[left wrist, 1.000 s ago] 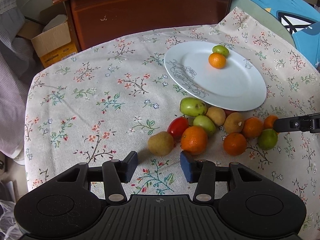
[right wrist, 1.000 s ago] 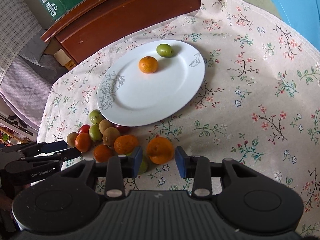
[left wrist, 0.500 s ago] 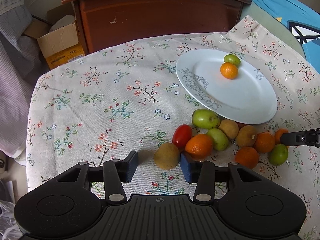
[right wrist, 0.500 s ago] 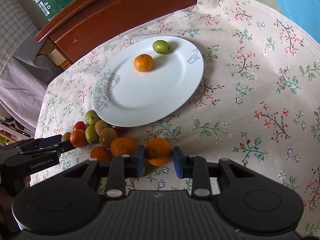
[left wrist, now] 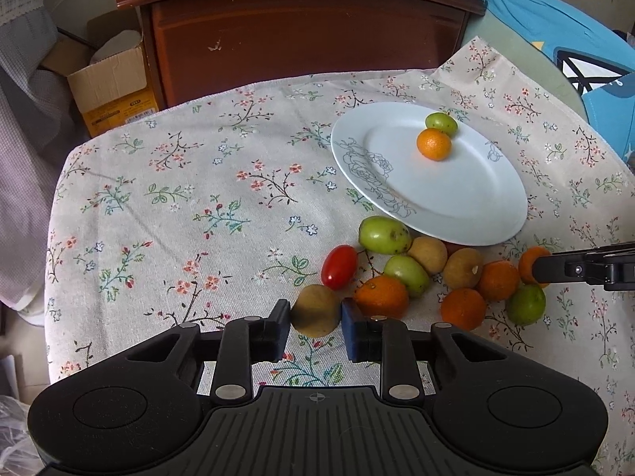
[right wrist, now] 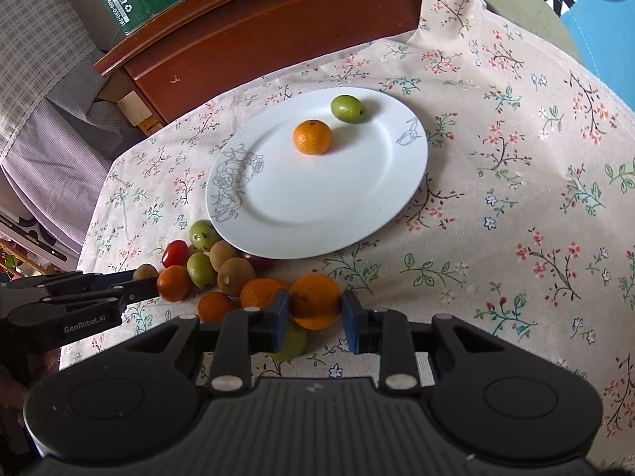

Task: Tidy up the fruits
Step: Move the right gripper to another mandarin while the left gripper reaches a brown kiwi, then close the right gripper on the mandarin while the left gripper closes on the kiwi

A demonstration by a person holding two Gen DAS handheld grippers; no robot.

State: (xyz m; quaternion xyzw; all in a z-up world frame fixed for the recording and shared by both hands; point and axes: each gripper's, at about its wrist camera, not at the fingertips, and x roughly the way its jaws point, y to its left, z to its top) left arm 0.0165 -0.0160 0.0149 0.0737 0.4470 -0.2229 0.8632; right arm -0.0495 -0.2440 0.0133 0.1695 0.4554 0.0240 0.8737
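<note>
A white plate (left wrist: 468, 202) (right wrist: 341, 214) holds one orange (left wrist: 433, 143) (right wrist: 312, 137) and one green fruit (left wrist: 441, 123) (right wrist: 348, 108). Several oranges, green fruits, brown fruits and a red tomato (left wrist: 339, 266) lie in a heap on the flowered cloth in front of the plate. My left gripper (left wrist: 315, 319) is shut on a brown fruit (left wrist: 315, 315) at the heap's left end. My right gripper (right wrist: 313, 309) is shut on an orange (right wrist: 315, 300) at the heap's right end. It also shows in the left wrist view (left wrist: 530, 266).
A dark wooden cabinet (left wrist: 301, 35) stands behind the table. A cardboard box (left wrist: 111, 87) sits on the floor at its left. A blue cushion (left wrist: 575, 39) lies at the far right. The cloth drops off at the left table edge (left wrist: 51, 238).
Both grippers moved forward onto the heap and closed. The left one now grips the brown fruit, the right one grips the orange.
</note>
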